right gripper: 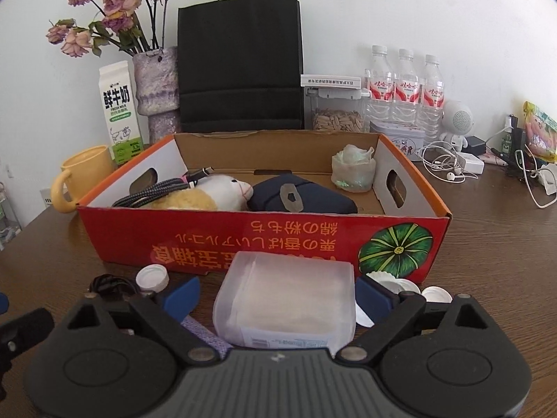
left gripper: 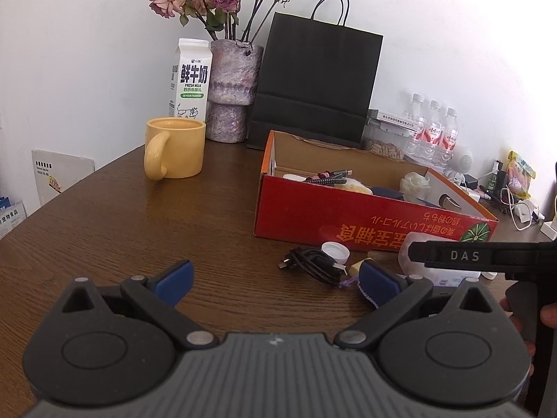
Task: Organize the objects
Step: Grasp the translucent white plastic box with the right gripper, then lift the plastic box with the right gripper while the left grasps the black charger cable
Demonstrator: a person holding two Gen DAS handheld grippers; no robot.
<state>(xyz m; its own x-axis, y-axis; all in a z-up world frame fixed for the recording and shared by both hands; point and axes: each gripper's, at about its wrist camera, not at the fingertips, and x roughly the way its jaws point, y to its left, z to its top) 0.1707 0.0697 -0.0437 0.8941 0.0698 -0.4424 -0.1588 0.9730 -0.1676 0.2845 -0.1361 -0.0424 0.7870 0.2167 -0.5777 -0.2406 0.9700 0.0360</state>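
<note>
Two grippers: both sitting low over wood table (left gripper: pixel 122 216), jaws wide.
Left gripper (left gripper: pixel 276 278): spreading wide, nothing betw. pads; bare tabletop under it.
Right gripper (right gripper: pixel 276 294): standing wide around frosted plastic container (right gripper: pixel 285 299); right pad just beside its wall, left pad a bit apart; contact can't tell.
Container: sitting on table at 6 o'clock of red cardboard box (right gripper: pixel 226 240), close to its front wall.
Box contents: plush toy (right gripper: pixel 209 195) lying w/ braided cable (right gripper: pixel 156 188) at 9 o'clock; navy pouch (right gripper: pixel 303 198) mid; crumpled bag (right gripper: pixel 353 170) at 2 o'clock.
Loose items: black cable (left gripper: pixel 313 264) and white cap (left gripper: pixel 336 252) lying at 7 o'clock of box front.
Backdrop: yellow mug (left gripper: pixel 175 148), milk carton (left gripper: pixel 189 78), vase (left gripper: pixel 231 90), black paper bag (left gripper: pixel 313 83) standing at 12 o'clock.
</note>
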